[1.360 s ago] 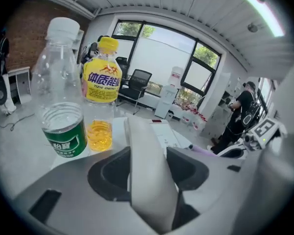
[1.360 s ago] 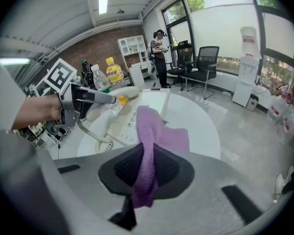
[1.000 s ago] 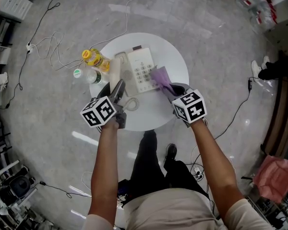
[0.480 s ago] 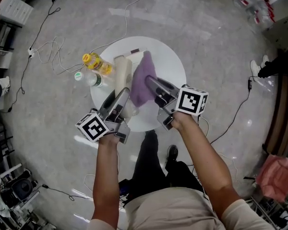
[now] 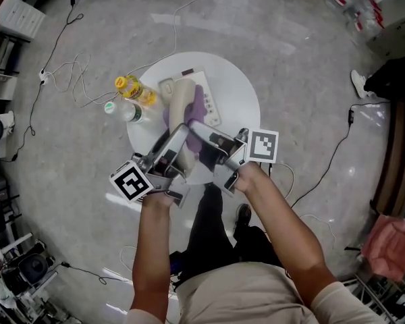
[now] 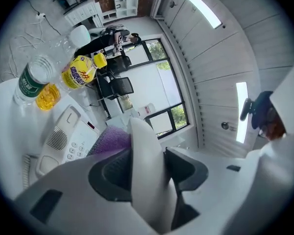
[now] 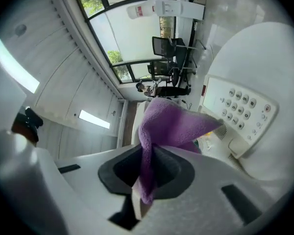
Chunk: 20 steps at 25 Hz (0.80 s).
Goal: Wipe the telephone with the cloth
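Left gripper [image 6: 149, 164] is clamping the white handset [image 5: 177, 94], long axis running straight out from its jaws. Right gripper [image 7: 149, 169] is pinching the purple cloth [image 7: 174, 124], bunching just ahead, alongside the handset (telephone base [image 7: 237, 106] lying beyond)

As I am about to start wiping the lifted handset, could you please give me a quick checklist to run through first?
1. Left claw grips the handset: ok.
2. Right claw pinches the cloth: ok.
3. Cloth pressed against handset: cannot tell.
4. Telephone base flat on the table: ok.
5. Bottles clear of handset: ok.
6. Handset cord untangled: cannot tell.
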Each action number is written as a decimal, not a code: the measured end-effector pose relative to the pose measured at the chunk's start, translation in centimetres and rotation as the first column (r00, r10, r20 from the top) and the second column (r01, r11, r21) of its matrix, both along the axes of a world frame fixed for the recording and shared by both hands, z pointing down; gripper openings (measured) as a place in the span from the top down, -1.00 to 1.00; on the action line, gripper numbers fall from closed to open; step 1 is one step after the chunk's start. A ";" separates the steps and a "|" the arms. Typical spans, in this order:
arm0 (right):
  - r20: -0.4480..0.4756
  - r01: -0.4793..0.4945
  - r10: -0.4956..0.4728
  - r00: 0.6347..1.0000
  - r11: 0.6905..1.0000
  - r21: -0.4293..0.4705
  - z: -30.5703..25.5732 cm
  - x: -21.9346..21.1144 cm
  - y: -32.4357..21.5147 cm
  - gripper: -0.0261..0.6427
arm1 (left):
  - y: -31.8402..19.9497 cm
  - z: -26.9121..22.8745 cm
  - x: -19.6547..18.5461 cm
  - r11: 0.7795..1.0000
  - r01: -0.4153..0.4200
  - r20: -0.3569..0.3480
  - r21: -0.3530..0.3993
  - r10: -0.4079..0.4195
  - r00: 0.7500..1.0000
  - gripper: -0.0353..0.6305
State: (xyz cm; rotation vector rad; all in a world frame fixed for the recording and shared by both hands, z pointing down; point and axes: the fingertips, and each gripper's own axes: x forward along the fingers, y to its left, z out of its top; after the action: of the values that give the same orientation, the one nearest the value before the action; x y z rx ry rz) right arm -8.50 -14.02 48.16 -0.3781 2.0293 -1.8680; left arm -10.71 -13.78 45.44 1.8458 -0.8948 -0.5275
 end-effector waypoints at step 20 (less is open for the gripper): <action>0.003 -0.089 0.089 0.996 0.996 -0.029 -0.9 2.3 -1.5 0.82 | 0.1 0.2 0.9 1.000 -0.024 0.009 -0.018 0.024 1.000 0.26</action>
State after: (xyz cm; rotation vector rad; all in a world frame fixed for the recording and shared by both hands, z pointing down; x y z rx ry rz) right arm -6.16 -15.55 47.30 -0.4638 1.9518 -1.8449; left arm -9.78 -13.68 45.68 1.8418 -0.8801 -0.4949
